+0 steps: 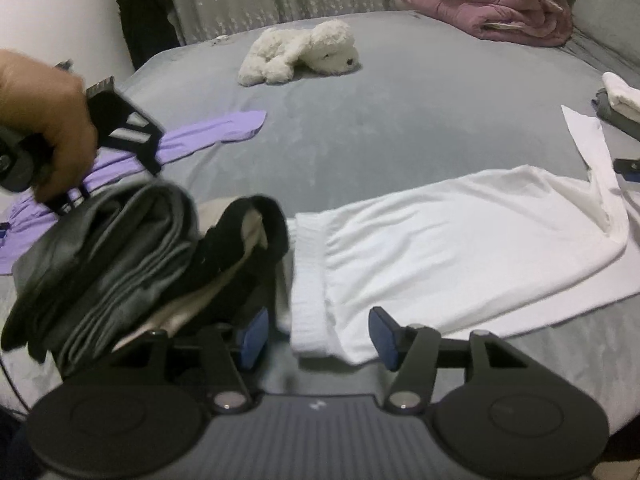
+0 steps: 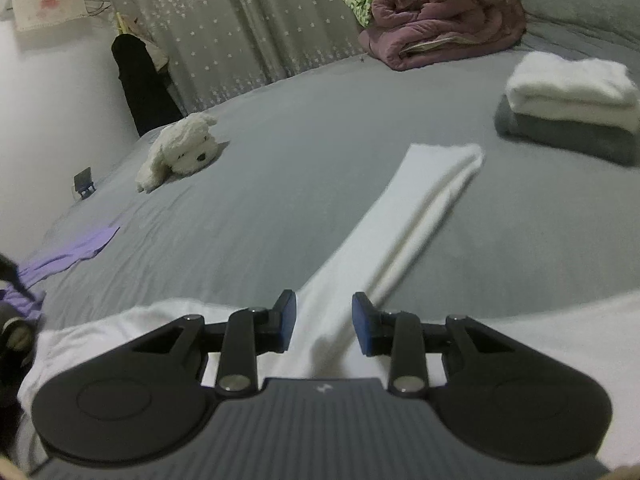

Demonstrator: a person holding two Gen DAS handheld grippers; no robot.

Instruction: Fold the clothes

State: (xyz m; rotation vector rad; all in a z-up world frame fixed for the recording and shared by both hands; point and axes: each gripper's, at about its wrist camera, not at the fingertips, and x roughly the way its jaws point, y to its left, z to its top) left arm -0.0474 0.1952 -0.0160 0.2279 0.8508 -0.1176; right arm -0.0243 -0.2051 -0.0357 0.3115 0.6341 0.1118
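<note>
A white garment [image 1: 460,240] lies spread across the grey bed [image 1: 360,140], its ribbed hem [image 1: 308,280] towards me. My left gripper [image 1: 318,336] hangs open just above that hem, and its blue pads [image 1: 252,336] touch nothing. In the right wrist view a long white sleeve or leg of the garment [image 2: 424,208] stretches away over the sheet. My right gripper [image 2: 325,322] stands open over its near end. The cloth shows in the gap below the pads [image 2: 364,326], which do not press on it.
A blurred pile of grey and black clothes [image 1: 120,260] sits at the left, with a hand [image 1: 44,120] holding a black striped object above it. Purple garment [image 1: 208,136], plush dog [image 1: 304,52], pink quilt [image 1: 500,12] and a folded white-on-grey stack [image 2: 572,92] also lie on the bed.
</note>
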